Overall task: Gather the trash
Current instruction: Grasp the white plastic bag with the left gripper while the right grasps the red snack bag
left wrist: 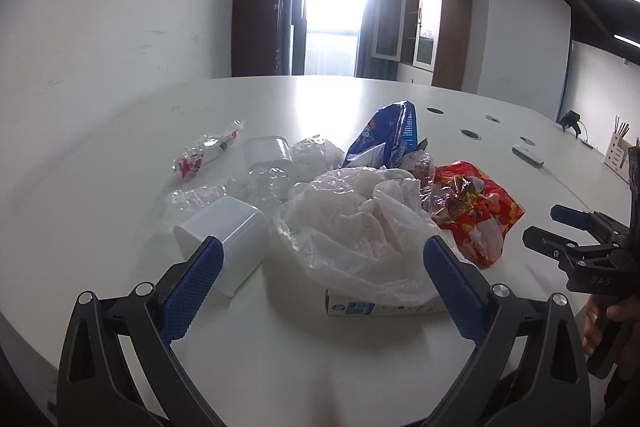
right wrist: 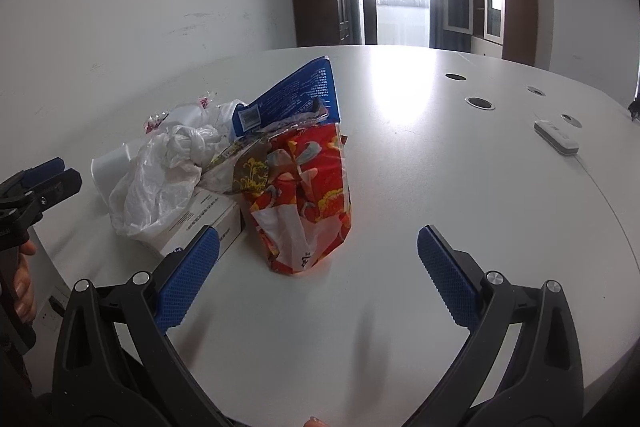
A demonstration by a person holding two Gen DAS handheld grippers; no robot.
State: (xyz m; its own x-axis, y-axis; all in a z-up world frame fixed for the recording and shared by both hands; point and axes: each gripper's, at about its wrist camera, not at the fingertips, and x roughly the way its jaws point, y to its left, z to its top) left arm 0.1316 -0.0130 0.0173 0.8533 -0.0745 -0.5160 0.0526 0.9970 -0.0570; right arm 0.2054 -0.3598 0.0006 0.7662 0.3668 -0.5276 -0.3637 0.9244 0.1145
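A heap of trash lies on the white table (left wrist: 320,367). In the left wrist view a crumpled clear plastic bag (left wrist: 356,223) lies over a flat white carton (left wrist: 360,307), with a white plastic cup (left wrist: 224,239) on its side to the left, a blue packet (left wrist: 390,139) behind and a red printed bag (left wrist: 476,211) to the right. My left gripper (left wrist: 324,255) is open and empty just in front of the clear bag. My right gripper (right wrist: 318,247) is open and empty just in front of the red printed bag (right wrist: 304,195).
A second white cup (left wrist: 268,151), bubble wrap (left wrist: 224,191) and a red-and-white wrapper (left wrist: 204,155) lie further left. Round cable holes (right wrist: 480,103) and a white remote (right wrist: 556,137) are on the right of the table (right wrist: 440,207). Cabinets and a bright doorway stand behind.
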